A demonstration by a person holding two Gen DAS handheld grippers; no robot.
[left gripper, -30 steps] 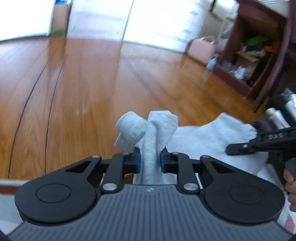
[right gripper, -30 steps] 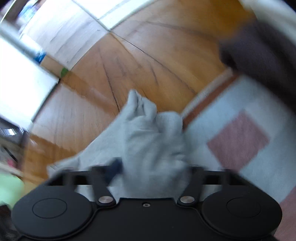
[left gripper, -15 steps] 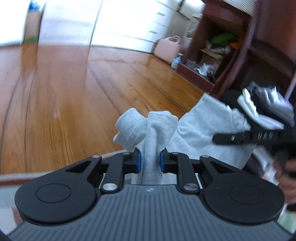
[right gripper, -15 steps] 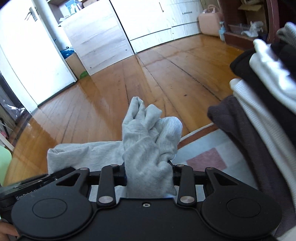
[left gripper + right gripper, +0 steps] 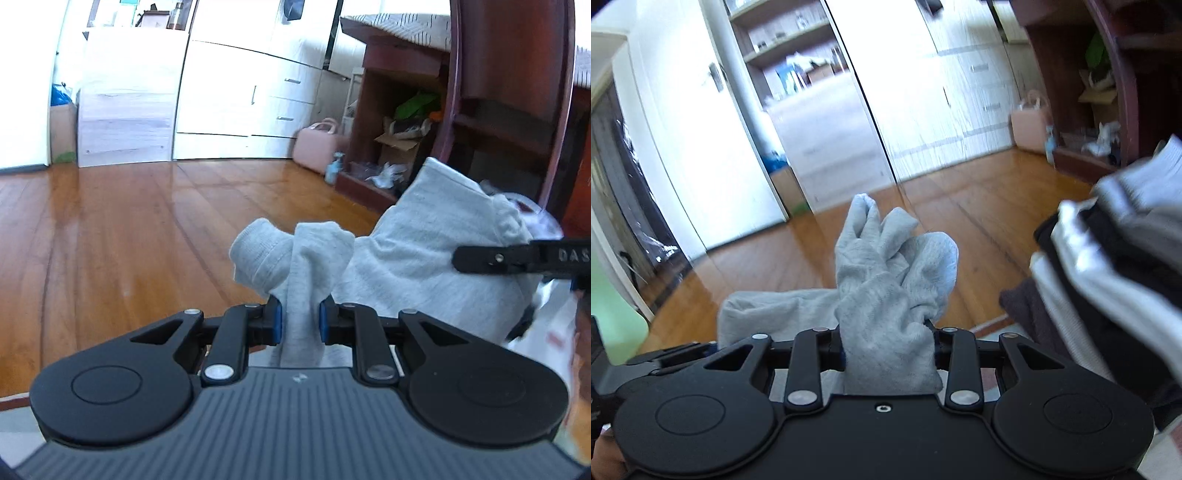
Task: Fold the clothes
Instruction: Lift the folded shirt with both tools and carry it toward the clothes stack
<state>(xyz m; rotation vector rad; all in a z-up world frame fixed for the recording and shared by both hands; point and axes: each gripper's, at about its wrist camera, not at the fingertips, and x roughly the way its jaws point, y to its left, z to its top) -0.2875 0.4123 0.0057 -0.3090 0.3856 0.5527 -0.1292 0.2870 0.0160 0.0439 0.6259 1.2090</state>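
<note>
Left wrist view, left to right. At 9 o'clock the wooden floor (image 5: 129, 229) runs back to white cabinets (image 5: 236, 92) at 12 o'clock. Your left tool (image 5: 298, 320) sits low at centre, closed on a bunched fold of the grey garment (image 5: 424, 258); both blue pads (image 5: 277, 325) press the cloth from either side, and two rounded lobes of fabric stand up above them. The garment spreads from there toward 3 o'clock, held off the floor, where a black finger of your right tool (image 5: 517, 256) lies across it. A pink bag (image 5: 317, 146) stands against the cabinets at 1 o'clock, just beside a dark wooden shelf unit (image 5: 406, 122) holding cardboard and loose clutter.

Right wrist view, left to right. At 8 o'clock part of your left tool (image 5: 653, 360) shows beside the garment's trailing cloth (image 5: 775, 314). Your right tool (image 5: 888, 350) is clamped on a thick wad of the same garment; the wad fills the gap between the fingers and hides the pads. The fabric rises in a crumpled peak toward 12 o'clock. At 3 o'clock a pile of clothes (image 5: 1108, 266), white, black and dark grey, sits close to the tool; the picture is blurred there.
</note>
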